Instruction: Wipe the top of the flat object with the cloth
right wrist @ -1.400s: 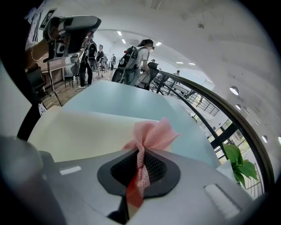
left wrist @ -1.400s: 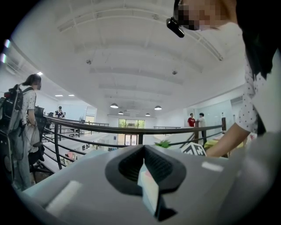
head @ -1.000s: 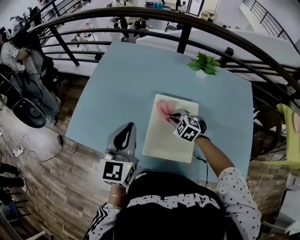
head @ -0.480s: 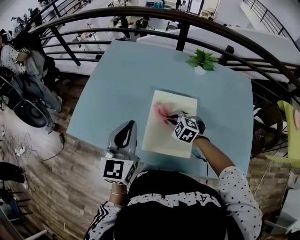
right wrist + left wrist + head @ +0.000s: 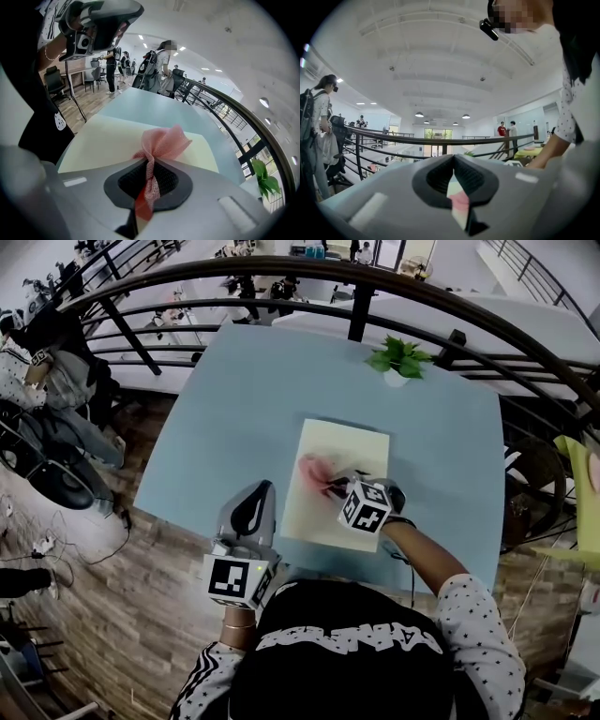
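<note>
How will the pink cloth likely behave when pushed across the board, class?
Probably floppy: the pink cloth bunches and twists where the right gripper pinches it. Likely light, being open mesh. It may drag rather than slide on the board.

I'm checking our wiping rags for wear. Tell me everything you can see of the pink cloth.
The pink cloth looks like thin, open mesh fabric, bunched and twisted. The right gripper pinches its twisted tail between shut jaws. The loose end fans out ahead of them and rests on the cream board, on its left half in the head view.
</note>
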